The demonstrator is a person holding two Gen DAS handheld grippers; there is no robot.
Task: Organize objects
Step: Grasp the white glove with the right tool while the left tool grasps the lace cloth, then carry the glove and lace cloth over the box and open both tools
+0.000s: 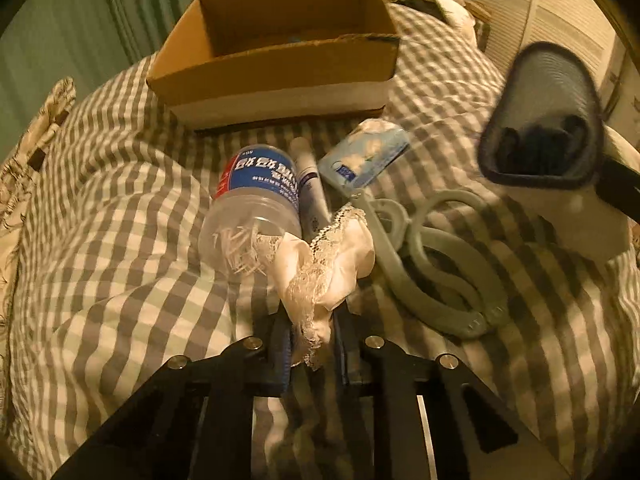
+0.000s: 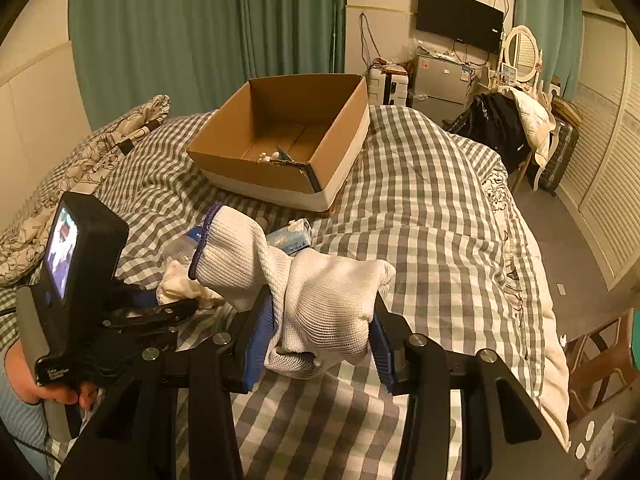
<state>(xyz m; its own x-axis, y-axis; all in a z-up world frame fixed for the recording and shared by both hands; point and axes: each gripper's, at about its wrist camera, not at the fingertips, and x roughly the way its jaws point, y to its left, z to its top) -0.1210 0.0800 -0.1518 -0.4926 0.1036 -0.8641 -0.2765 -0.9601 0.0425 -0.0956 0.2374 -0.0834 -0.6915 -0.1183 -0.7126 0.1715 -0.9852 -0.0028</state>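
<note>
My left gripper (image 1: 312, 332) is shut on a white lace-trimmed cloth (image 1: 324, 256) just above the checked bedspread. Beside the cloth lie a clear plastic bottle (image 1: 256, 196) with a blue label, a white tube (image 1: 310, 184), a blue tissue pack (image 1: 366, 154) and a grey-green hanger (image 1: 436, 264). My right gripper (image 2: 324, 340) is shut on a white knit glove (image 2: 316, 292) with a blue cuff, held above the bed. The glove also shows at the right of the left wrist view (image 1: 540, 120). An open cardboard box (image 2: 288, 140) stands on the bed beyond, with small items inside.
The checked duvet (image 2: 432, 208) covers the bed, with a floral pillow (image 2: 80, 168) at the left. The left gripper body with its screen (image 2: 80, 264) sits close to my right gripper. The floor, a chair with clothes (image 2: 516, 128) and louvred wardrobe doors lie to the right.
</note>
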